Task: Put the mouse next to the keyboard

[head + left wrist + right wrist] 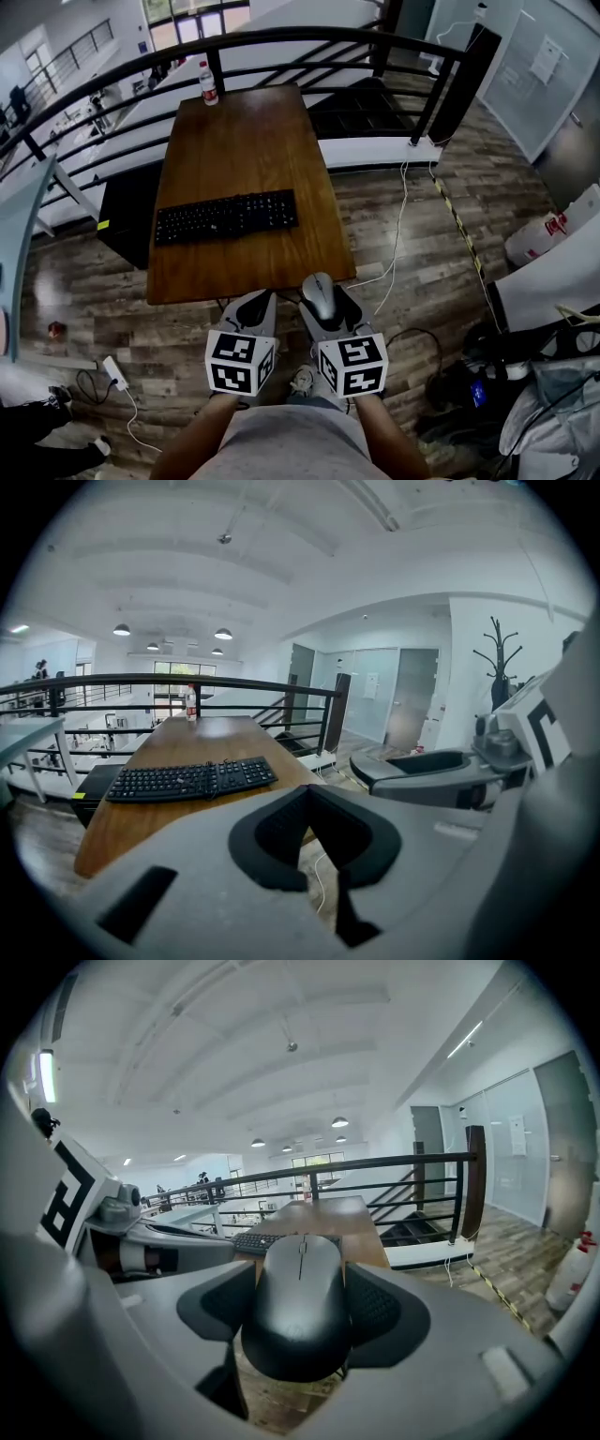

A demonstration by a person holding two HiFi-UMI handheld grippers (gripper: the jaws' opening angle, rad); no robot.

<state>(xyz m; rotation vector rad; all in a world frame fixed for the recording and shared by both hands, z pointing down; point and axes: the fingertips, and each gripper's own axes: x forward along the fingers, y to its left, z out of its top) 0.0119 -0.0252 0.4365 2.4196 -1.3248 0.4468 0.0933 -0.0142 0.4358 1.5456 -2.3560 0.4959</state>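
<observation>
A grey mouse (320, 293) (302, 1302) sits between the jaws of my right gripper (324, 302) (302, 1309), which is shut on it just off the near edge of the wooden table (244, 150). The black keyboard (225, 217) (190, 779) (258, 1239) lies across the table's near half, left of centre. My left gripper (251, 311) (314, 841) hangs beside the right one, below the table edge, its jaws closed together with nothing between them.
A water bottle (208, 83) (190, 703) stands at the table's far left corner. A black railing (281, 42) runs behind the table. White cables (398, 234) trail on the wood floor to the right. A power strip (114, 373) lies on the floor at left.
</observation>
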